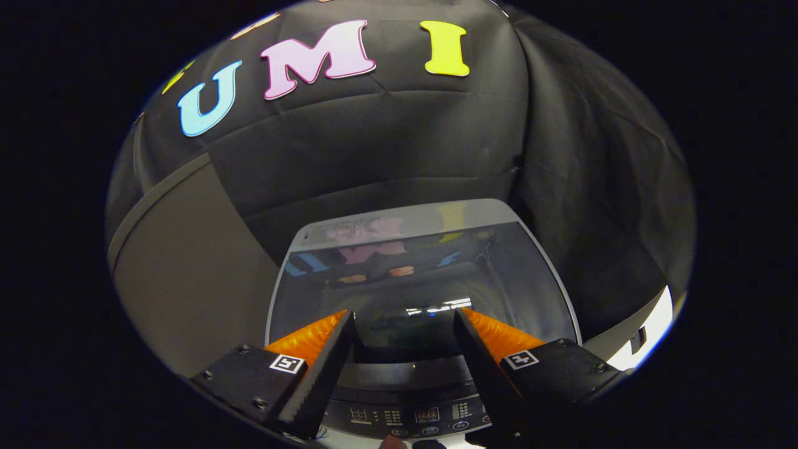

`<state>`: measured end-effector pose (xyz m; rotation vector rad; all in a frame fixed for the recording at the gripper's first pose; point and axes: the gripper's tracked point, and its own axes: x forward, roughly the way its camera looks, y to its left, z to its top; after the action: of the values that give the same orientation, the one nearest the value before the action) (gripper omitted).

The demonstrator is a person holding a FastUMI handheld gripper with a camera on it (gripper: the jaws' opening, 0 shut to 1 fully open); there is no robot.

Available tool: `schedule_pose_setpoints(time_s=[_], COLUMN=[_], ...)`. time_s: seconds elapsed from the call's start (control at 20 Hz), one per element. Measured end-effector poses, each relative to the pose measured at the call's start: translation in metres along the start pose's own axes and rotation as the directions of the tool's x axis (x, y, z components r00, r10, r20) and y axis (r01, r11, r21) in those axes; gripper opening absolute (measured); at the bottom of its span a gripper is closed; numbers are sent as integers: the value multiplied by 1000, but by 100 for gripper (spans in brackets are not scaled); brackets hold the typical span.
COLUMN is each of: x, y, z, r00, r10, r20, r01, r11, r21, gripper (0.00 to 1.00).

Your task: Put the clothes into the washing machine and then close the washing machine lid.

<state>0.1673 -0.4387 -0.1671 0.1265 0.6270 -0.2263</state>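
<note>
The washing machine's glass lid (424,274) lies flat and shut, its dark pane mirroring the booth wall. My gripper (405,321) hovers over the lid's near edge, fingers wide apart with nothing between them. The orange-and-black fingers (318,340) frame the lid's front handle strip (405,374). Below them runs the control panel (411,418) with small displays and buttons. No clothes can be seen; the drum inside is hidden under the pane.
Black cloth drapes the wall behind and right of the machine. A grey panel (187,280) stands to the left of the machine. A white surface (648,337) peeks out at the right. A fingertip (393,441) touches the panel's near edge.
</note>
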Motion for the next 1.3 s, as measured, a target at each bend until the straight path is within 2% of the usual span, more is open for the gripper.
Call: schedule_pose_setpoints(time_s=[0.2, 0.4, 0.7, 0.8, 1.0, 1.2, 1.3], x=[3, 0, -28, -45, -97, -156, -172], y=[1, 5, 23, 31, 51, 68, 72], z=[-11, -2, 54, 85, 153, 214, 231], r00=[999, 1000, 993, 981, 922, 817, 771], r10=[-2, 13, 47, 63, 115, 166, 187], r20=[-33, -15, 106, 186, 369, 552, 609], r01=[1, -14, -44, -59, -116, -179, -188], r11=[1000, 1000, 999, 998, 993, 983, 980], r21=[-26, -23, -31, -28, -20, -30, -63], gripper=[100, 100, 100, 99, 99, 99, 99])
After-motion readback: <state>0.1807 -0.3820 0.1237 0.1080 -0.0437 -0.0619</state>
